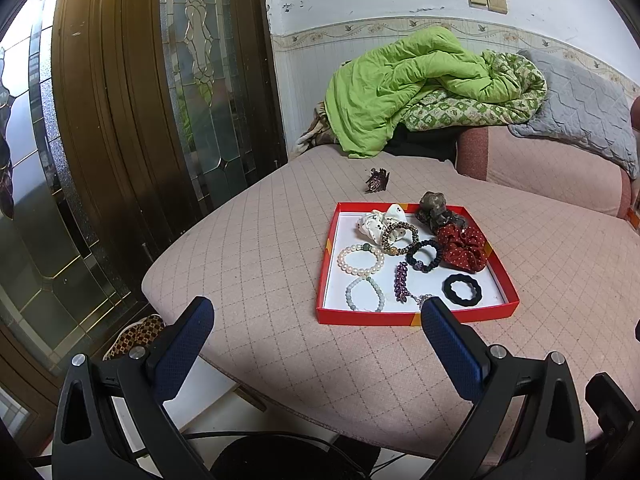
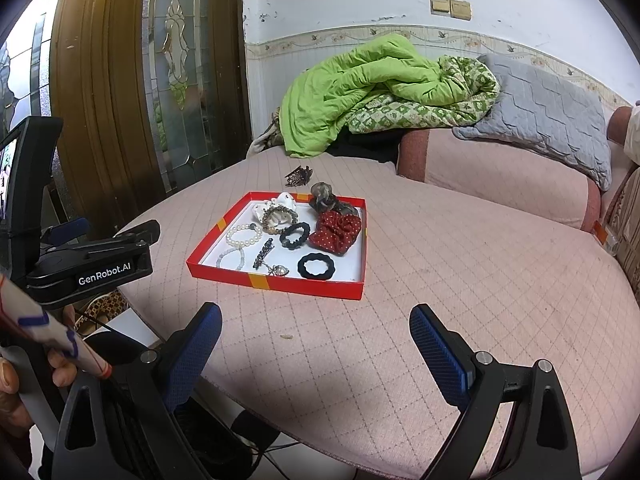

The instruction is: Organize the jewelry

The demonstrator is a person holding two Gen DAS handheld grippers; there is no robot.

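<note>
A red tray (image 1: pixel 416 318) with a white floor sits on a pink quilted cushion (image 1: pixel 260 264), and most of the jewelry lies inside it. Along its left side rest a pearl bracelet (image 1: pixel 361 260) and, nearer the camera, a pale green bead bracelet (image 1: pixel 365 294). A purple clip (image 1: pixel 401 282) lies in the middle, a black ring (image 1: pixel 462 289) near the front right corner, and a red dotted scrunchie (image 1: pixel 462 249) by the right wall. A white scrunchie (image 1: pixel 378 220) and a dark hair tie (image 1: pixel 424 256) fill the back. One brown claw clip (image 1: pixel 377 181) lies on the cushion just beyond the tray, apart from it.

The left gripper (image 1: pixel 318 344) hovers before the tray, fingers spread wide and holding nothing. The right gripper (image 2: pixel 316 346) hangs over bare cushion, also spread and empty. A green blanket (image 1: pixel 400 88) is heaped at the back.
</note>
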